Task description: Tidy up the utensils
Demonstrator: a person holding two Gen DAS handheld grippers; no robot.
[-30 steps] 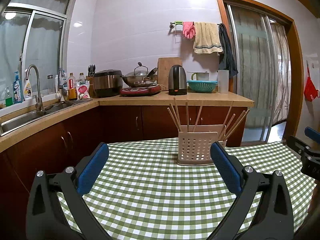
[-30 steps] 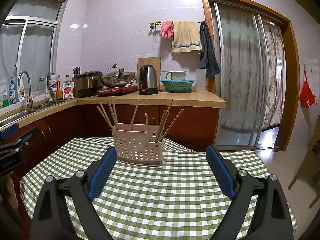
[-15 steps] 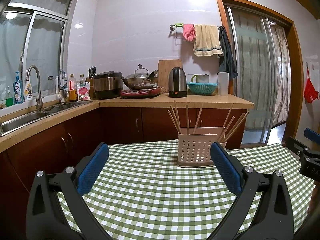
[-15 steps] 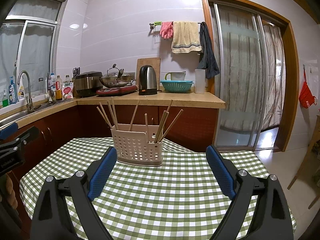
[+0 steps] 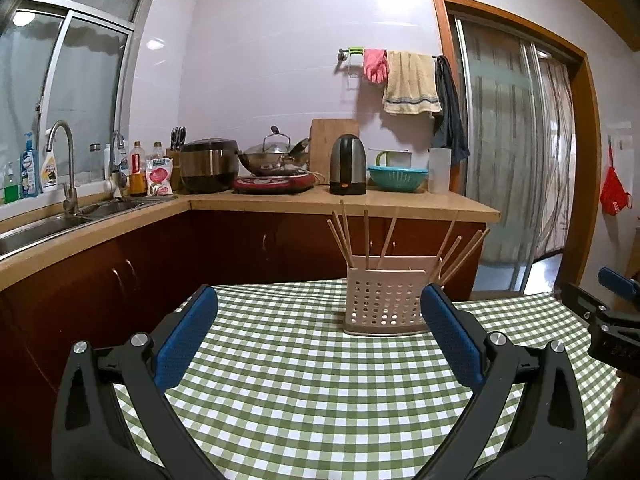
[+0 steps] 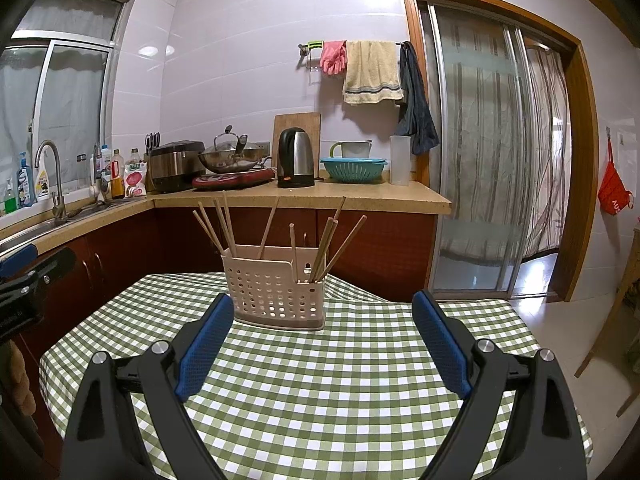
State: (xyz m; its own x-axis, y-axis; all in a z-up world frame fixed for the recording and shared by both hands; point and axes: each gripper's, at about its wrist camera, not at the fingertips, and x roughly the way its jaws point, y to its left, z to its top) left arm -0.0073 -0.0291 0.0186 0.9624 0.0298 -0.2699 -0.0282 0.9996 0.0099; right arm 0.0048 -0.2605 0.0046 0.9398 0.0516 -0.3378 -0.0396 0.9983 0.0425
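Green-checked cloth covers the worktop (image 6: pixel 360 380) where the perforated utensil caddy (image 6: pixel 276 292) holds splayed wooden chopsticks (image 6: pixel 328 244); both the left gripper (image 5: pixel 320 336) and right gripper (image 6: pixel 324 340) hover wide open and empty, so whichever reaches should probably pinch one stick near its top.

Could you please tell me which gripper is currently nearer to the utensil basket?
Hard to call: left gripper and right gripper both hover short of the utensil basket, flanking it.

- Utensil holder (image 6: pixel 278 294): beige perforated plastic caddy, upright on the green-checked tablecloth, at 12 o'clock in the right wrist view.
- Chopsticks (image 6: pixel 326 246): wooden, standing in the holder's compartments, tips leaning outward toward 11 and 1 o'clock; exact count cannot be told.
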